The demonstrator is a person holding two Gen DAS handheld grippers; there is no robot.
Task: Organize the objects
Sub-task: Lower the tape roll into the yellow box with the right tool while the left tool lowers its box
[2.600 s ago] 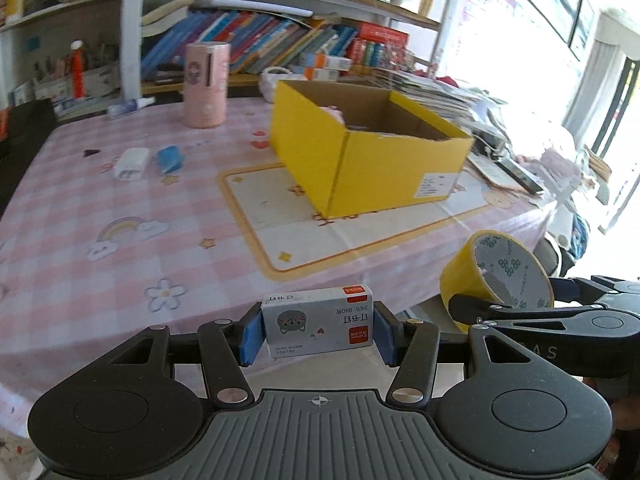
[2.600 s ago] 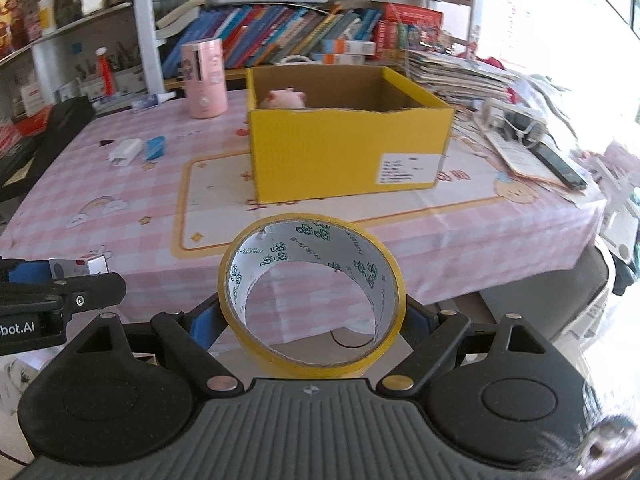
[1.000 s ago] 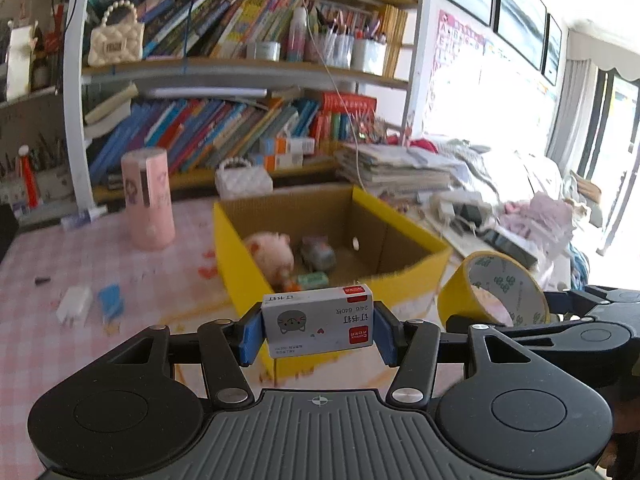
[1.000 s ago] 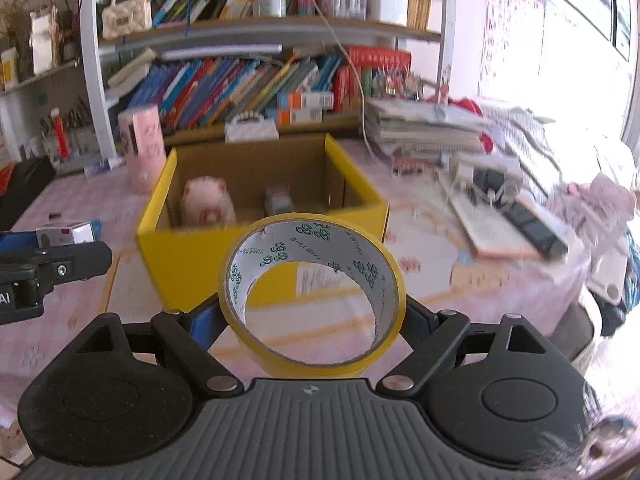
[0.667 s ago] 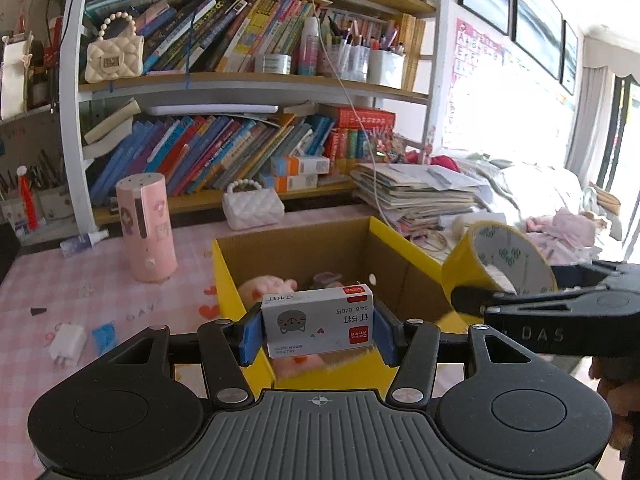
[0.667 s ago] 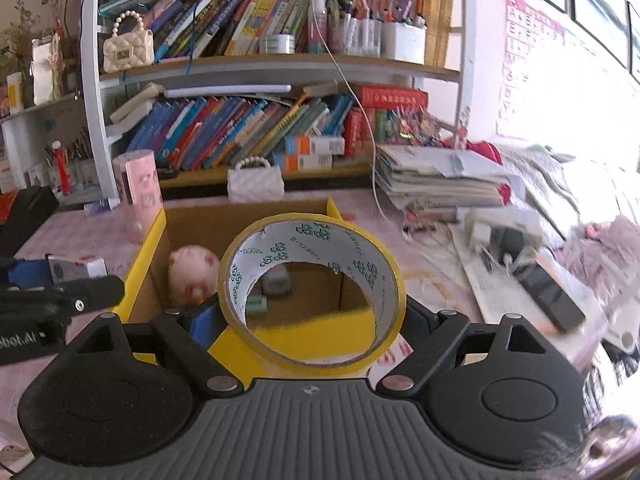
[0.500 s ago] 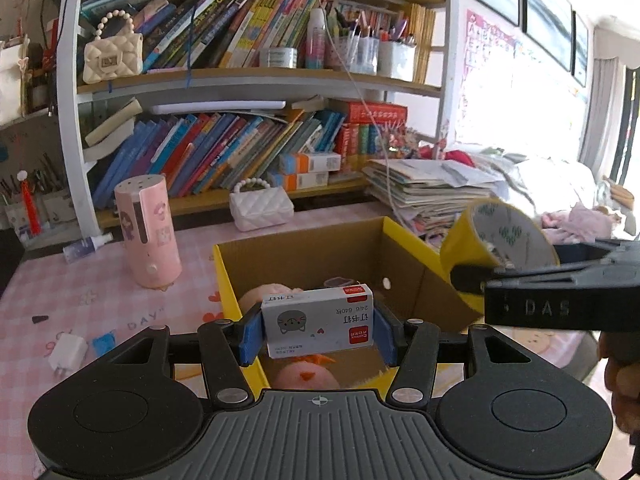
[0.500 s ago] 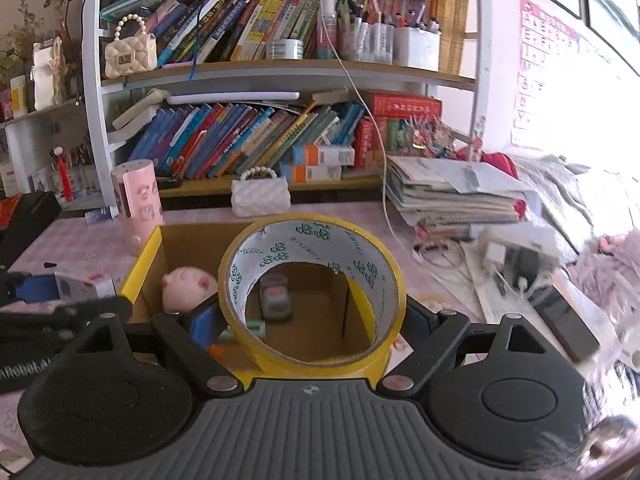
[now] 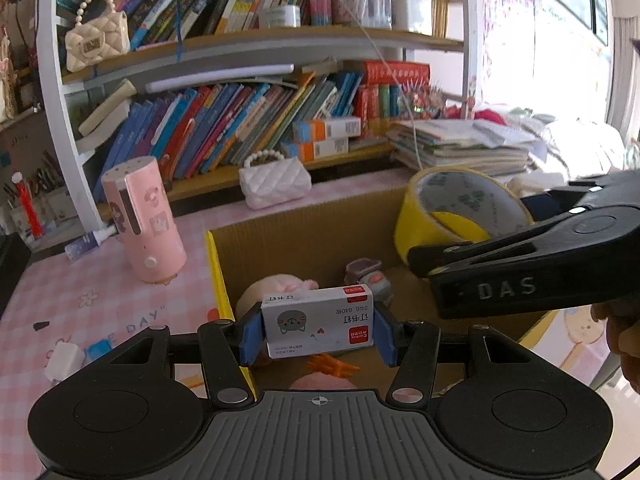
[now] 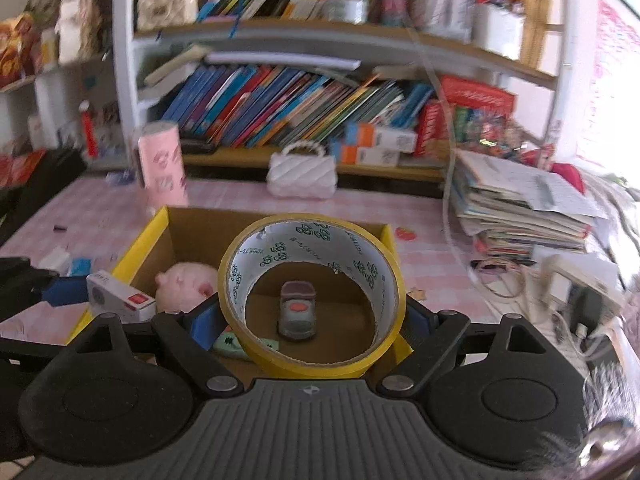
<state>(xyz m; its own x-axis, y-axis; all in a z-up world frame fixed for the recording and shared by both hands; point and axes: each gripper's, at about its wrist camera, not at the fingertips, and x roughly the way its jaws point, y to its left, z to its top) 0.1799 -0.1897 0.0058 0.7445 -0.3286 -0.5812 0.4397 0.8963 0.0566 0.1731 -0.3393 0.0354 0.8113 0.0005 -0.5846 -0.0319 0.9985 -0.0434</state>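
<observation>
Your left gripper (image 9: pixel 318 334) is clamped on a small box of staples (image 9: pixel 319 327), the blue pads pressing its two short ends. Your right gripper (image 10: pixel 310 320) stands much wider but is just as committed, gripping a roll of yellow tape (image 10: pixel 311 295) across its full width with the roll upright, hole facing you. Both loads hang over the open yellow cardboard box (image 9: pixel 218 264) on the pink checked tablecloth (image 9: pixel 80 300), the staples near its left wall, the tape more toward the middle.

What could go wrong: the two grippers are close together over one opening, so lowering both at once could knock them together and shake a load loose. The tape, let go on its edge, will likely roll and could bump the toy car (image 10: pixel 297 311) right behind it. The staple box sits near the left wall, so a release too far left could catch the rim and tip it outside.

By count: two grippers, one staple box, one tape roll, one cardboard box. Inside it you can see one pink plush toy (image 10: pixel 187 283), one toy car, one green item (image 10: pixel 229 345) and something orange; more may be hidden.
</observation>
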